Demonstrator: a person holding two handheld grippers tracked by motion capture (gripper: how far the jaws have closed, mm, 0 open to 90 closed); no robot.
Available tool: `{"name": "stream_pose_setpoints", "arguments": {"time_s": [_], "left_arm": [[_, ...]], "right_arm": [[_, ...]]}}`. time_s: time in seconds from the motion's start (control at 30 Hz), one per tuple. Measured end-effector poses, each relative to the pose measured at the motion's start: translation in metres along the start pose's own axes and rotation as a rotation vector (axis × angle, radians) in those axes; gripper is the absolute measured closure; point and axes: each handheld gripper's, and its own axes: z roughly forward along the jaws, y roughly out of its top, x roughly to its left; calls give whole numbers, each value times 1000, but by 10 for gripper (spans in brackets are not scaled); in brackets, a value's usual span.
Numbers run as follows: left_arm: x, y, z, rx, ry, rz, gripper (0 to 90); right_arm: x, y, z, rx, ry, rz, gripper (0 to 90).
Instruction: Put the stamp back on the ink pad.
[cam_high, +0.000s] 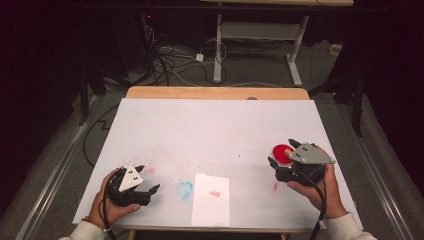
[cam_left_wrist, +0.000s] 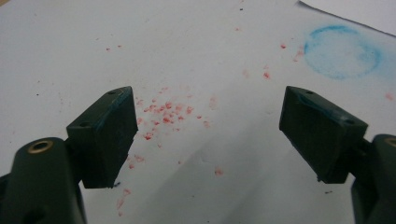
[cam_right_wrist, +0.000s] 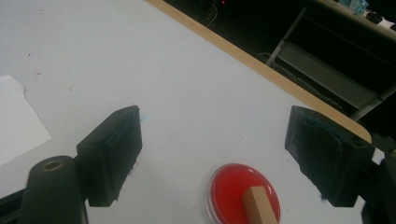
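Right tool (cam_right_wrist: 212, 154) jaws wide apart, nothing between them, hovering just over the red dish (cam_right_wrist: 244, 193) at the right side of the desk (cam_high: 215, 130). Wooden stamp block (cam_right_wrist: 258, 205) stands in the dish, leaning a bit, its lower end in the red ink. In the high view the same right tool (cam_high: 282, 152) sits over the dish (cam_high: 281, 152), held from the near right by a hand.

Left tool (cam_left_wrist: 208, 133) also open and empty, parked low over the near left of the desk; in the high view it's at (cam_high: 147, 180). Below it: scattered red ink specks (cam_left_wrist: 163, 112). Just right of that, a faint blue ring mark (cam_left_wrist: 343, 51).

Between the two tools, near edge centre: white paper sheet (cam_high: 211, 199) with one small red print (cam_high: 214, 193) on it. Blue ring (cam_high: 185, 189) is just left of the sheet, touching or nearly so, can't tell.

Read: stamping job, currently at the pick-up step. Right tool is lined up on the block but hasn't closed.

Next move needs: drop the jaws either side of the block above the ink line, close on the two flat faces, lift straight so the dish doesn't slide. Then carry left to the sheet. Left tool probably should pin the paper.
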Motion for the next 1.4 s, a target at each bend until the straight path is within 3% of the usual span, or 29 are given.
{"name": "stream_pose_setpoints", "arguments": {"time_s": [0.57, 0.87, 1.2, 1.4], "left_arm": [[-1, -1, 2, 12, -10, 10, 187], [-2, 0, 3, 17, -16, 13, 187], [-2, 0, 5, 16, -27, 9, 188], [-1, 0, 8, 18, -40, 8, 188]], "right_arm": [[8, -19, -8, 0, 3, -49, 202], [11, -34, -10, -28, 2, -63, 200], [6, -59, -10, 6, -16, -16, 176], [2, -73, -10, 33, 7, 0, 162]]}}
